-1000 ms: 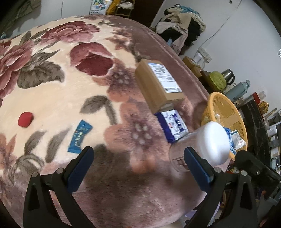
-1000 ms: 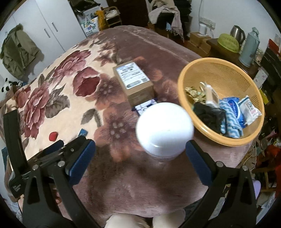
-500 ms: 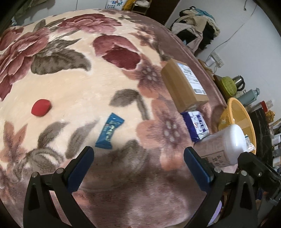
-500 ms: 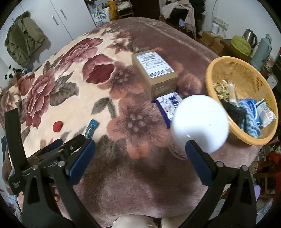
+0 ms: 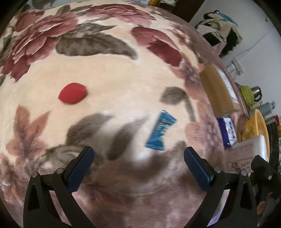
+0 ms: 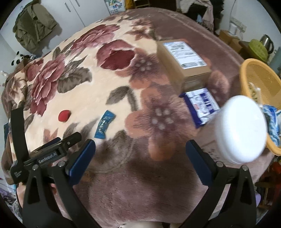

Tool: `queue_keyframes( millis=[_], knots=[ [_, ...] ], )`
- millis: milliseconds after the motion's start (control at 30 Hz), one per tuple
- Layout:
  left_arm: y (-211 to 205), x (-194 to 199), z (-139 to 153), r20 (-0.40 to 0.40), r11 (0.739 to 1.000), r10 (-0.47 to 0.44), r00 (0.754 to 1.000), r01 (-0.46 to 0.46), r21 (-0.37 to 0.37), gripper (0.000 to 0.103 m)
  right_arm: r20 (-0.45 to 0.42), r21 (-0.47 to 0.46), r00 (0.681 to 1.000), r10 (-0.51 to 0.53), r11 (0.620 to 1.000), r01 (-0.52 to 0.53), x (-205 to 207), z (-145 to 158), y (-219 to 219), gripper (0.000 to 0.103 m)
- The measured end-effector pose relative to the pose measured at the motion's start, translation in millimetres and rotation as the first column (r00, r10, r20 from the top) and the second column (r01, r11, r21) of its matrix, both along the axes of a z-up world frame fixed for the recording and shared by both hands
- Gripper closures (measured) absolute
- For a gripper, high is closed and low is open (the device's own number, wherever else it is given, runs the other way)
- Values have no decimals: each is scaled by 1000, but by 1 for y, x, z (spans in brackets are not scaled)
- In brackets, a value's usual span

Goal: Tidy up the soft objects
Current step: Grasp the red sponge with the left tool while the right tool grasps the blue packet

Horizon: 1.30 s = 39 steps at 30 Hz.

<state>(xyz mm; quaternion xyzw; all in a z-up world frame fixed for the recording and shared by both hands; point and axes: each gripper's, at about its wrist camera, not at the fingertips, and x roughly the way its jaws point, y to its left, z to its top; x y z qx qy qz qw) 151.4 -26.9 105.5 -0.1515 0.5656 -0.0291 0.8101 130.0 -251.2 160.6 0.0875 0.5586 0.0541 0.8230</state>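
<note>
Blurred print, hidden basket contents

The blue sachet (image 5: 160,131) is motion-smeared, its print unreadable. The white-lidded jar (image 6: 240,133) hides part of the orange basket (image 6: 260,75), which the right wrist view's edge cuts off.

Home bedroom: bed under floral blanket (image 6: 73,91), white wardrobe (image 6: 82,12), hanging jacket (image 6: 33,26), clothes pile (image 5: 221,33), kettle (image 6: 267,42) beside bed.
</note>
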Motion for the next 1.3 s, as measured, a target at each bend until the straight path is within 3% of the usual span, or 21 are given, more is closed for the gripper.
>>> queue_keyframes(
  millis=[400,533,867,933,1000,1167,1300],
  knots=[
    [59,11,-26,-36,993,121,992,-120,20,1,-80,134,996,48,990,-37,19,-54,38,2],
    [75,15,-31,-38,987,161,986,-160,25,1,-127,191,991,51,981,-26,32,-73,52,21],
    [114,32,-31,-11,971,237,971,-237,29,1,-221,255,975,37,967,21,68,-116,83,50],
    [120,39,-32,-7,969,246,969,-246,31,1,-246,239,969,30,971,31,73,-126,86,66],
    [125,47,-36,-7,965,263,965,-263,17,1,-247,211,969,28,977,26,74,-128,84,75],
    [128,63,-47,-25,954,299,954,-299,-13,5,-207,197,976,64,980,-22,61,-120,73,79],
    [123,75,-55,-40,950,310,950,-311,-8,15,-198,192,977,78,981,-39,55,-116,67,79]
  ],
)
